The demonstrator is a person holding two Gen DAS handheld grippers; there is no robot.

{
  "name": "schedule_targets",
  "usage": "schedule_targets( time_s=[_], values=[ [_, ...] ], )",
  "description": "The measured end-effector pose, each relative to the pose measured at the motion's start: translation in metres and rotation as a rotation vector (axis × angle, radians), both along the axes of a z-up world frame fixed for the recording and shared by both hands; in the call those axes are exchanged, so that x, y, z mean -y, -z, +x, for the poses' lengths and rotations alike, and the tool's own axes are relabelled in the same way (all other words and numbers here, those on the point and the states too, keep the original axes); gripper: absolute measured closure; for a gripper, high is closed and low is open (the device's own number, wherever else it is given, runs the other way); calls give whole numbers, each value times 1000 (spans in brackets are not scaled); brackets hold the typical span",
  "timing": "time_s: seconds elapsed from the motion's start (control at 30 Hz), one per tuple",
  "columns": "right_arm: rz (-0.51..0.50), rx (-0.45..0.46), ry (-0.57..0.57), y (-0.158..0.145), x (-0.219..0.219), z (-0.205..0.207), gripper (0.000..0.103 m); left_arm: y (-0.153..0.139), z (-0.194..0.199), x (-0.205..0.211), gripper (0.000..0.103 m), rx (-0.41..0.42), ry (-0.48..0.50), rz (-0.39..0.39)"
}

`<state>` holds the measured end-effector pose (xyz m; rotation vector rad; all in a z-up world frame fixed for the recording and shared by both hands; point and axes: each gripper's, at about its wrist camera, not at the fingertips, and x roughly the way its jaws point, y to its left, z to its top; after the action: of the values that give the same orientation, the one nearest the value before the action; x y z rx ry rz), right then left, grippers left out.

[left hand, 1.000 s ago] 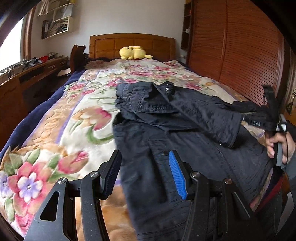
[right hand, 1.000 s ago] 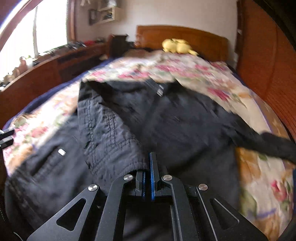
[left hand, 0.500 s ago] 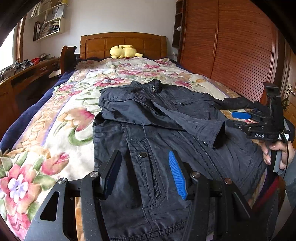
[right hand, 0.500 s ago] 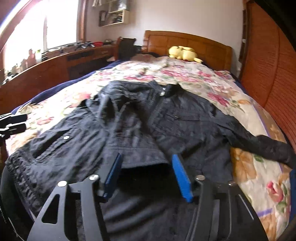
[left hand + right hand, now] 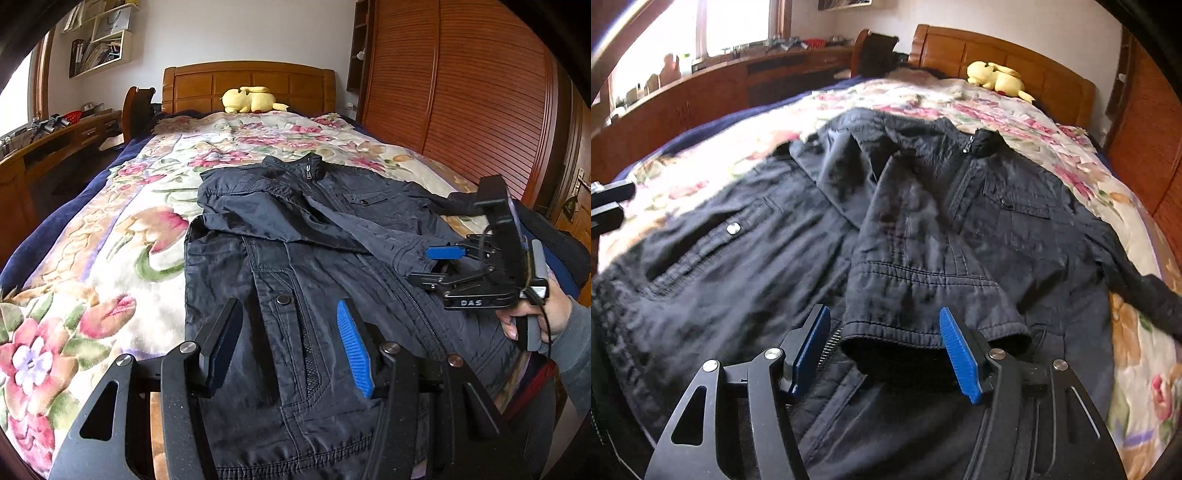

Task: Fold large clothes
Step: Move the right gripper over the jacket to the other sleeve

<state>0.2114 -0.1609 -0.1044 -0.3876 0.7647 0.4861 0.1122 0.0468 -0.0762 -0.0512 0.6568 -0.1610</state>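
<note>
Left wrist view: my left gripper hung open over the hem of the dark jacket, gripping nothing. Beside it my right gripper was open too, its jaws apart around the cuff of one sleeve folded across the front. Farther off, the other sleeve lay unfolded on the floral bedspread. I judged folding barely begun.

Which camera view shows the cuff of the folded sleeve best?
The right wrist view: the cuff lies close and open just ahead of the right gripper, stitching visible. In the left wrist view the cuff is small, beside the right gripper.
</note>
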Motion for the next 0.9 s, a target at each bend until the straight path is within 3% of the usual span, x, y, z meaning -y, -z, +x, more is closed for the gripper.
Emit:
schedule_targets(
  time_s=[0.03,0.1,0.2,0.37,0.57,0.73,0.8,0.9],
  values=[
    [-31,11,4,2,-3,3,42,0,0,0,49,0,0,-1],
    [-60,19,-6,3,-4,7,60,1,0,0,49,-1,2,-3],
    [-79,31,14,-2,1,15,78,2,-1,0,49,-3,4,-6],
    [-48,53,80,-17,20,39,87,2,-2,3,49,-2,7,-9],
    [-18,97,255,-34,60,79,86,-1,-2,8,49,0,15,-6],
    [8,110,336,-41,84,87,67,-2,2,14,49,-1,28,-6],
    [47,109,341,-40,90,83,50,-2,4,16,49,-1,33,-6],
    [97,68,344,-29,98,79,44,-1,8,22,49,-5,43,-8]
  ],
)
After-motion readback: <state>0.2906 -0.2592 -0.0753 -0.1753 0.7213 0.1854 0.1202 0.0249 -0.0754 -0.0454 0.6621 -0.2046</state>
